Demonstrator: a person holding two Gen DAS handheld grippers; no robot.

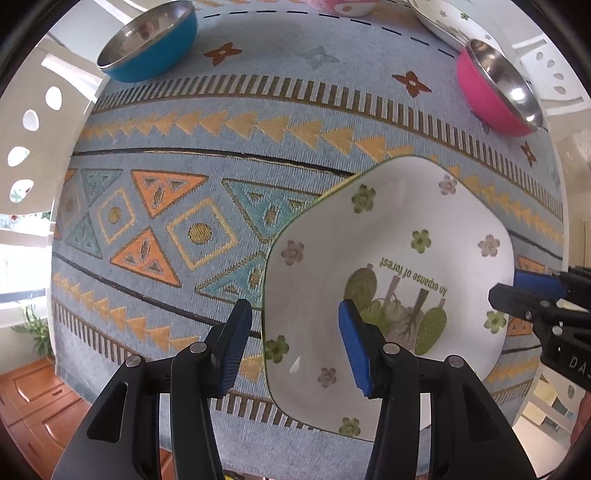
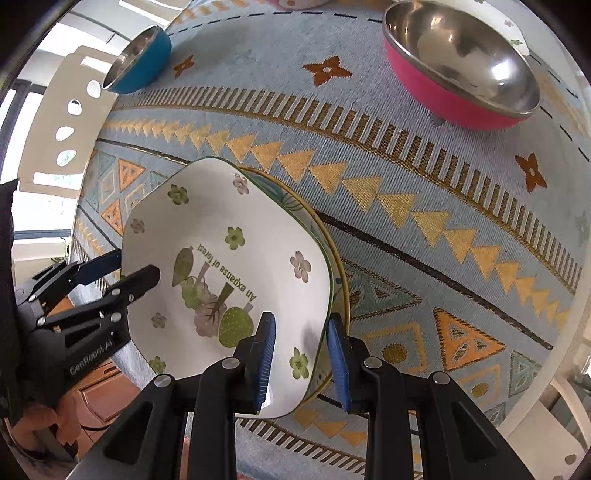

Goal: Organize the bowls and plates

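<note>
A white square plate (image 1: 399, 236) (image 2: 229, 229) printed with flowers and "An expanse of forest" lies tilted on a second plate (image 2: 341, 280) with a yellow rim, on the patterned tablecloth (image 1: 221, 110). My right gripper (image 2: 301, 354) is shut on the white plate's near rim, one blue pad inside and one outside. In the left wrist view the right gripper (image 1: 517, 291) shows at the plate's right side. My left gripper (image 1: 295, 343) (image 2: 133, 267) straddles the opposite rim with a gap showing, its pads not pressing.
A blue steel-lined bowl (image 1: 147, 40) (image 2: 140, 62) stands at the far left. A pink steel-lined bowl (image 1: 495, 88) (image 2: 458, 70) stands far right, with another floral plate (image 1: 443, 18) behind it. The table edge runs close along the left and near sides.
</note>
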